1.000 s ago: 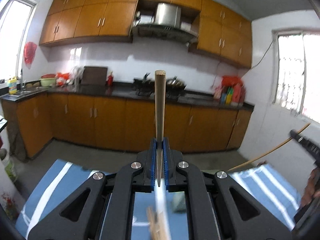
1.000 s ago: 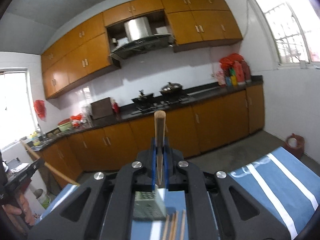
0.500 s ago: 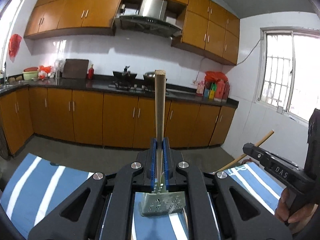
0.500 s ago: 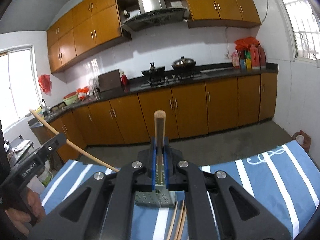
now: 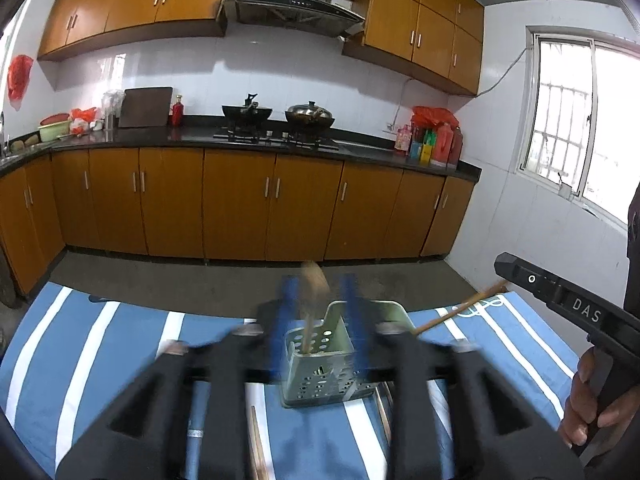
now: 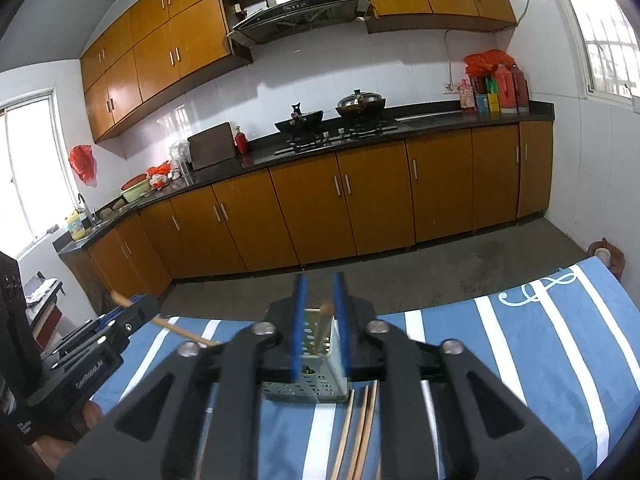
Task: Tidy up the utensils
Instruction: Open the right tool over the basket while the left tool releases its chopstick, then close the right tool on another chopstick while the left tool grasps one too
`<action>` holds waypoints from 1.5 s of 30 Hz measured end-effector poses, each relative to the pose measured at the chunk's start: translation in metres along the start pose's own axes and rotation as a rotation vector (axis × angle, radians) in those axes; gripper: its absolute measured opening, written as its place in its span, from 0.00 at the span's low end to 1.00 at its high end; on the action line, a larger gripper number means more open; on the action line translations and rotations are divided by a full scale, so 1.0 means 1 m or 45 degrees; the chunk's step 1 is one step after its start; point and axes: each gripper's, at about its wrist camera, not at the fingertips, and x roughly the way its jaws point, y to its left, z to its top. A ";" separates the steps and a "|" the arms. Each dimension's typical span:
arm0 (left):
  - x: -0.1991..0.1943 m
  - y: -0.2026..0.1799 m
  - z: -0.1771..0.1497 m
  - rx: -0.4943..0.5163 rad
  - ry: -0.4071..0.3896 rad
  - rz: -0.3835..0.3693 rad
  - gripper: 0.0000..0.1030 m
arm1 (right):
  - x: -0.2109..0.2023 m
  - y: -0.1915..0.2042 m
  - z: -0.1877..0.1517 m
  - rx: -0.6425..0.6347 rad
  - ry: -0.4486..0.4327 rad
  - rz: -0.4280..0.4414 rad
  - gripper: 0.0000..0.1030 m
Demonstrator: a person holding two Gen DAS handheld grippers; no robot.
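Note:
A perforated metal utensil holder (image 5: 320,364) (image 6: 316,360) stands on the blue striped tablecloth (image 5: 100,344). My left gripper (image 5: 318,296) hovers just over it, blurred, its jaws opening. A wooden chopstick (image 5: 310,304) stands loose between the pads, its lower end inside the holder. My right gripper (image 6: 319,292) is over the same holder with jaws opening, and another chopstick (image 6: 323,326) stands free between its blue pads, dipping into the holder. Each gripper shows in the other's view: the right one (image 5: 560,300) and the left one (image 6: 100,340), each with its slanted chopstick.
Several loose chopsticks (image 6: 360,432) (image 5: 256,440) and a metal-handled utensil (image 5: 194,436) lie on the cloth in front of the holder. A person's hand (image 5: 592,400) grips the right tool. Beyond the table's far edge are bare floor and brown kitchen cabinets (image 5: 240,200).
Both grippers have come down and tipped toward the holder. Their jaws, shut on upright chopsticks before, now stand apart, and both chopsticks have slid down into the holder.

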 end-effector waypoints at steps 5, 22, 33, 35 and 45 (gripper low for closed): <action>-0.009 0.001 0.003 -0.010 -0.028 0.004 0.47 | -0.013 -0.002 0.002 0.014 -0.037 0.003 0.23; -0.068 0.051 -0.040 -0.136 -0.041 0.107 0.48 | -0.034 -0.065 -0.100 0.084 0.173 -0.220 0.28; -0.034 0.092 -0.149 -0.174 0.385 0.258 0.48 | 0.014 -0.049 -0.204 0.092 0.567 -0.152 0.21; -0.034 0.093 -0.157 -0.178 0.404 0.257 0.48 | 0.019 -0.047 -0.207 0.081 0.587 -0.157 0.21; -0.025 0.074 -0.172 -0.102 0.459 0.200 0.43 | 0.022 -0.055 -0.207 0.042 0.557 -0.300 0.07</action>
